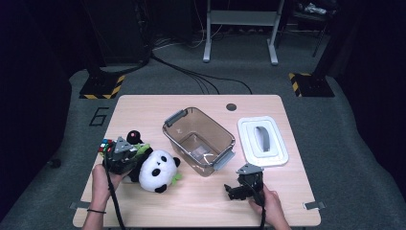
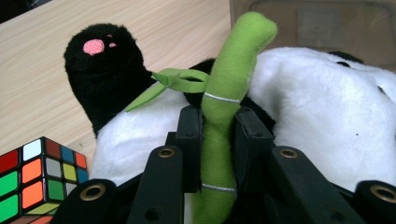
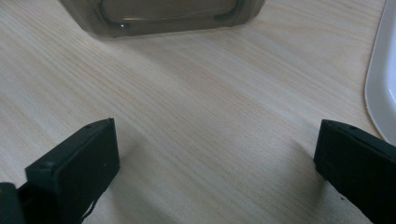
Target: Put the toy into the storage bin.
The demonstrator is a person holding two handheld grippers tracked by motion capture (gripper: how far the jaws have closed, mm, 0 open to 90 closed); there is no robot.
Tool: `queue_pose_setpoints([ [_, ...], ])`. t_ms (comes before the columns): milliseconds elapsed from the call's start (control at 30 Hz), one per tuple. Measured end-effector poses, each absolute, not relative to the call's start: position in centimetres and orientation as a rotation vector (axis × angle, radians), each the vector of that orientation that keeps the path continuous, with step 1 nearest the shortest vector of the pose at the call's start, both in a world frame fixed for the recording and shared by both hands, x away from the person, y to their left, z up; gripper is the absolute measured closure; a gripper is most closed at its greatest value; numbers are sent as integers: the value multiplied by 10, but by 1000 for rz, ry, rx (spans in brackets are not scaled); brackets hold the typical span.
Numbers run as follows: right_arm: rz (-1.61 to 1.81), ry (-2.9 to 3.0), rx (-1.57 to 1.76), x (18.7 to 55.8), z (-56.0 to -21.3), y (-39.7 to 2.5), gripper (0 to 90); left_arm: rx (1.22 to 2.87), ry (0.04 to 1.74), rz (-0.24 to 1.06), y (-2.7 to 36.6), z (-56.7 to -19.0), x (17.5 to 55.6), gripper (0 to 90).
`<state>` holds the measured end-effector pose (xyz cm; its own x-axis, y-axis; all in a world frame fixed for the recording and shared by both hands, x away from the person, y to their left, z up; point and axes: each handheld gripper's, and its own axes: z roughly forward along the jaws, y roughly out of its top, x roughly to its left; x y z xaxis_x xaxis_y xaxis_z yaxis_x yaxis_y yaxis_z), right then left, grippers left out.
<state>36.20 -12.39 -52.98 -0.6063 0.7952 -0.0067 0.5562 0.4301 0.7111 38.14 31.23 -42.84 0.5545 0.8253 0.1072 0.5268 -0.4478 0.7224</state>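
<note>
The left gripper is clamped on the green bamboo stalk of the panda plush; the stalk runs lengthwise away from the jaws, its tip curving toward the clear bin. The panda lies just ahead of this gripper, head toward the table's near edge, with a Rubik's cube just beside the jaws. The right gripper gapes wide over bare wood, the bin ahead and the white lid beside its right jaw.
</note>
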Motion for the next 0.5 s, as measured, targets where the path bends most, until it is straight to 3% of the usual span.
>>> queue_pose_setpoints([
  [500,981,2347,1157,362,-530,-124,0,2087,1007,582,323,-411,369,761],
])
